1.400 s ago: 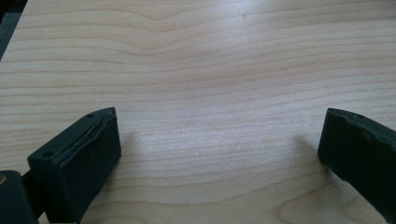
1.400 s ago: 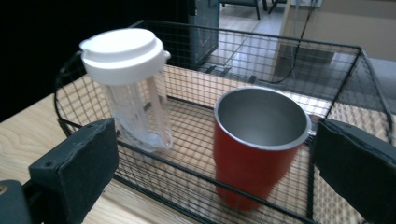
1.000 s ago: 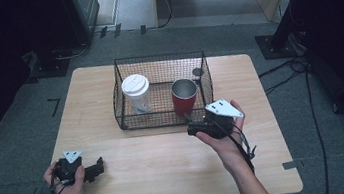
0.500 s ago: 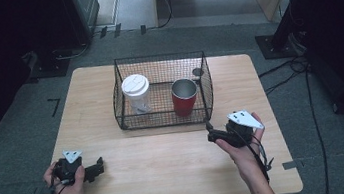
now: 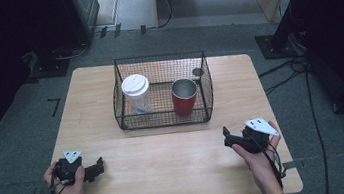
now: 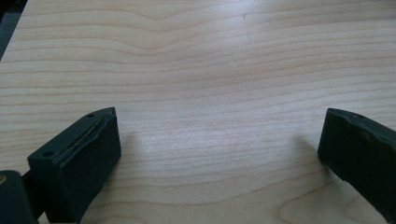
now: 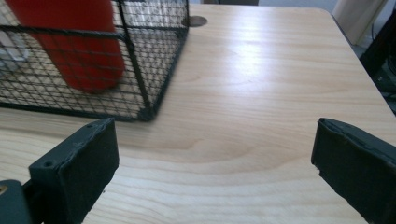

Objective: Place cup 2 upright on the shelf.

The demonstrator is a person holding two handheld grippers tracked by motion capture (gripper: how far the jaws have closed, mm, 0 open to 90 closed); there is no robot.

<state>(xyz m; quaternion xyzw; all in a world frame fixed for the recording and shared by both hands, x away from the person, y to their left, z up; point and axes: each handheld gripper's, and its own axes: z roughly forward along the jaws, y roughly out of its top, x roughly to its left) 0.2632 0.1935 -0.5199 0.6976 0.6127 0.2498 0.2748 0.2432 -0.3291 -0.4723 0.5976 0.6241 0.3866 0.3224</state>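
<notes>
Since a second ago, the right tool has been pulling back from the front right corner of the wire basket toward the person's side of the table, and it is now sitting low over the bare wood near the table's right front, well apart from the basket. Its jaws are standing wide apart with nothing between them; in the right gripper view the two black pads are framing empty table, with the basket's corner just ahead on the left and the red cup showing through the mesh. From the high view, the red cup is standing upright in the right half of the basket, near its front wall, and a clear cup with a white lid is standing upright in the left half, the two a little apart from each other. The left tool is keeping its place at the table's left front, held by the person's left hand, pointing rightward across the table and far from the basket. Its jaws are likewise spread wide and holding nothing, with only plain wood grain lying between them in the left gripper view. The right hand is gripping its tool from behind, a cable trailing down beside the wrist.
</notes>
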